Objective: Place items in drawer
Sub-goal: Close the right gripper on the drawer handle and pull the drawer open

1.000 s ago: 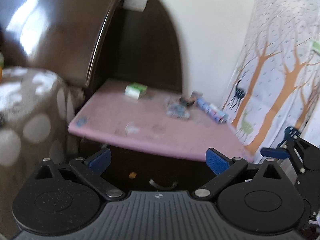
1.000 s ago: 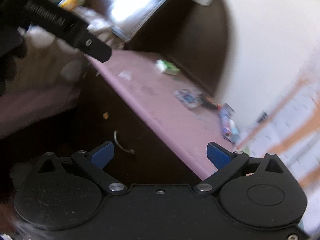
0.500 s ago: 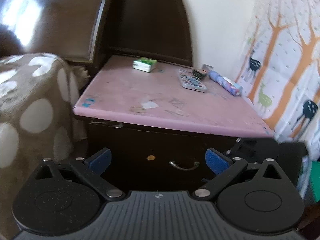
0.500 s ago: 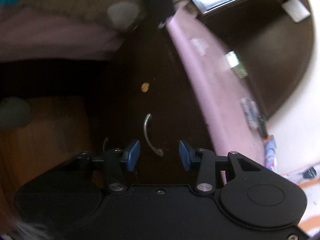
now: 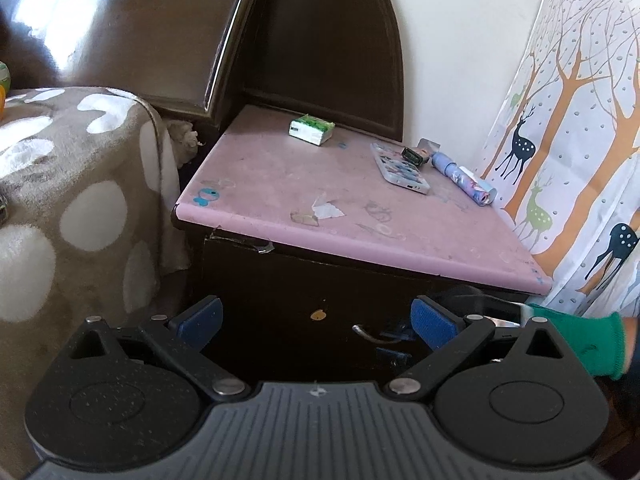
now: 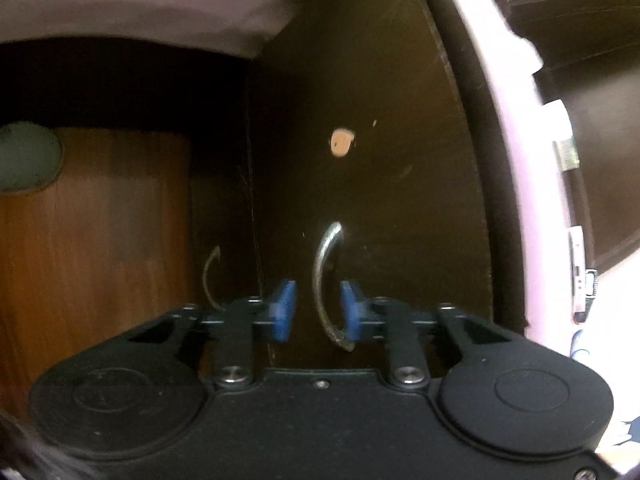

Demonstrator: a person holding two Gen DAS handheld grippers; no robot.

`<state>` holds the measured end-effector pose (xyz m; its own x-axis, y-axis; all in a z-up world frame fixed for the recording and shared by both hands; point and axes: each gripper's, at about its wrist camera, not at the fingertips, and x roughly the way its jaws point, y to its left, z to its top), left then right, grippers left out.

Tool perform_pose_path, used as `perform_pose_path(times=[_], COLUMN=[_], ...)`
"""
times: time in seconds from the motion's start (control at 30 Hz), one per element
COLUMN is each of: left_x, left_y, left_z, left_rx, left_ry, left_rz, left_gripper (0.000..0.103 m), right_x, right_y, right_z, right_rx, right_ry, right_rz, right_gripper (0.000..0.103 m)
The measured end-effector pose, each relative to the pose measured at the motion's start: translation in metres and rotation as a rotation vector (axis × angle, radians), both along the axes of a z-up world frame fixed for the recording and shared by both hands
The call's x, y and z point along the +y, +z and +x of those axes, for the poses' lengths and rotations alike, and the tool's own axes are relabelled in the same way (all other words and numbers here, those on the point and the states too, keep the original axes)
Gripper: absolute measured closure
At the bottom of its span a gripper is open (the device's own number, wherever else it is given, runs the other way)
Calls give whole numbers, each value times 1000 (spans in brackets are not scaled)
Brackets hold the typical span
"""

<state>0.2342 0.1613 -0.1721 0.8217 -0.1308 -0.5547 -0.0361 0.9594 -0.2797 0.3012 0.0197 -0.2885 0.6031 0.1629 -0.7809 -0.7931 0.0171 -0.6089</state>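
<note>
A dark wooden nightstand with a pink top [image 5: 360, 200] has a closed drawer with a curved metal handle [image 5: 370, 334]. On top lie a green and white box [image 5: 312, 129], a phone in a patterned case [image 5: 400, 168] and a patterned tube [image 5: 464, 178]. My left gripper [image 5: 316, 320] is open and empty, held back from the drawer front. My right gripper [image 6: 316, 310] is rolled sideways, its blue pads [image 6: 284, 310] on either side of the handle [image 6: 326, 280] with gaps showing. It also shows in the left wrist view [image 5: 394, 344].
A bed with a brown spotted blanket [image 5: 72, 200] stands left of the nightstand. A curtain with deer and trees [image 5: 572, 140] hangs at the right. A second drawer handle [image 6: 210, 276] and wooden floor [image 6: 100, 240] show in the right wrist view.
The right gripper has moved in onto the drawer handle, its jaws narrowed around it. The left gripper has drawn back slightly, the nightstand now sharper in view.
</note>
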Motion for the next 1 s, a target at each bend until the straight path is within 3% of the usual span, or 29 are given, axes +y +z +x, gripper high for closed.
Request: perform_pose_path(times=[0.03, 0.1, 0.3, 0.83, 1.0], left_x=[0, 2, 5, 5, 3], left_y=[0, 1, 4, 12, 11], left_z=[0, -1, -2, -6, -6], left_rx=[-2, -6, -22, -77, -73], left_ry=[0, 2, 18, 8, 4], left_rz=[0, -3, -14, -35, -24], left_gripper=[1, 1, 1, 1, 1], right_x=[2, 5, 18, 4, 1], right_y=[-3, -5, -9, 21, 12], right_z=[2, 1, -7, -46, -42], right_rx=[8, 17, 13, 101, 110], right_ry=[-3, 11, -9, 22, 30], right_rz=[-16, -30, -79, -33, -42], right_gripper=[99, 100, 93, 91, 92])
